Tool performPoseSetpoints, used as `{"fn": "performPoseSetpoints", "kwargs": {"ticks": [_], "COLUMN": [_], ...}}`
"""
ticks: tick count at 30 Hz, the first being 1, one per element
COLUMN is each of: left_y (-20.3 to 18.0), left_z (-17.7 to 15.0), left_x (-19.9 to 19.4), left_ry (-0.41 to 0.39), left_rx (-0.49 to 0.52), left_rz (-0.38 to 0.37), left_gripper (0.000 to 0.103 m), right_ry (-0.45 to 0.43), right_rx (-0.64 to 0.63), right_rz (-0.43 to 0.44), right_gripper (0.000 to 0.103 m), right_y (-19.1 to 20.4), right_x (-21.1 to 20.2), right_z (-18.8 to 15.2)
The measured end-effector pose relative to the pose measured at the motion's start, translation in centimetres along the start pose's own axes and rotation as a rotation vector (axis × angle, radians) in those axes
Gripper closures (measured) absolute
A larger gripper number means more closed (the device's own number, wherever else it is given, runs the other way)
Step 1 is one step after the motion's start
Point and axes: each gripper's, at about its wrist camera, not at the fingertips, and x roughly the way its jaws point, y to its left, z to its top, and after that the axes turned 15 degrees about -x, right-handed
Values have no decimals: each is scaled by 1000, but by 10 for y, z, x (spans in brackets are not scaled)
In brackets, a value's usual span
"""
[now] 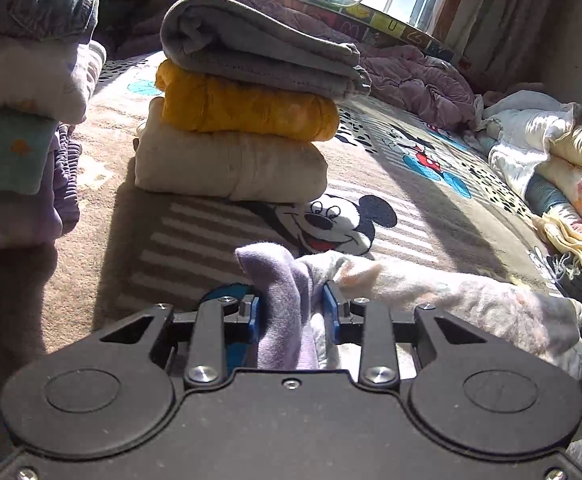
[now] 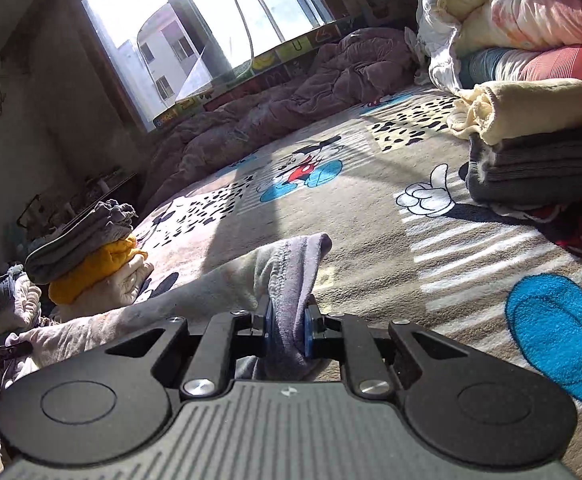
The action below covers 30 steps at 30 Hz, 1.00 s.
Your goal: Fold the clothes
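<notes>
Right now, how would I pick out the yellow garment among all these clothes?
Find the cartoon-mouse blanket covering the bed, then the stack of three folded clothes standing on it below the window. The mustard-yellow garment is the middle layer, with a grey garment on top and a cream one beneath: the only bright colour there.

On the blanket [image 1: 371,168], 1 folded stack [image 1: 243,120] lies at 12 o'clock, another stack [image 1: 23,120] at 10 o'clock, loose clothes [image 1: 551,160] at 2 o'clock

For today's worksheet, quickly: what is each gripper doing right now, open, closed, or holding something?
Left gripper: closed on the lilac end of the pale garment.
Right gripper: closed on the garment's other lilac end.
</notes>
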Motion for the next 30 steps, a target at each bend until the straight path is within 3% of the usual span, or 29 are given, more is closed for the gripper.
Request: {"fn": "performPoseSetpoints", "kwargs": {"ticks": [2,3,6,8,14,17,20,24,30], "left_y": [1,1,12,27,78,98,109,117,129], "left_z": [-7,-11,-7,-9,-29,-43,-61,-84,-115], "left_x": [10,15,-17,-37,-85,-101,-110,-124,-129], "left_ry": [34,52,-3,-16,3,22,59,93,115], "left_rx": [41,62,23,-61,-373,-514,-599,-705,-862], "left_rz": [89,133,86,71,25,-12,-42,-55,-127], "left_gripper": [61,59,49,48,47,47,46,46,46], "right_ry": [116,178,134,88,6,-22,-42,-46,-39], "right_rx": [-44,-69,-47,-14,111,201,259,245,379], "right_rz": [-60,-92,-108,-122,-128,-131,-125,-98,-11], "right_gripper": [71,70,61,46,38,33,31,25,24], "right_y": [0,0,2,3,12,15,21,27,20], "right_x": [19,30,13,-7,-80,-112,-132,-141,-151], "right_z": [-8,-13,-14,-14,-54,-92,-125,-127,-154]}}
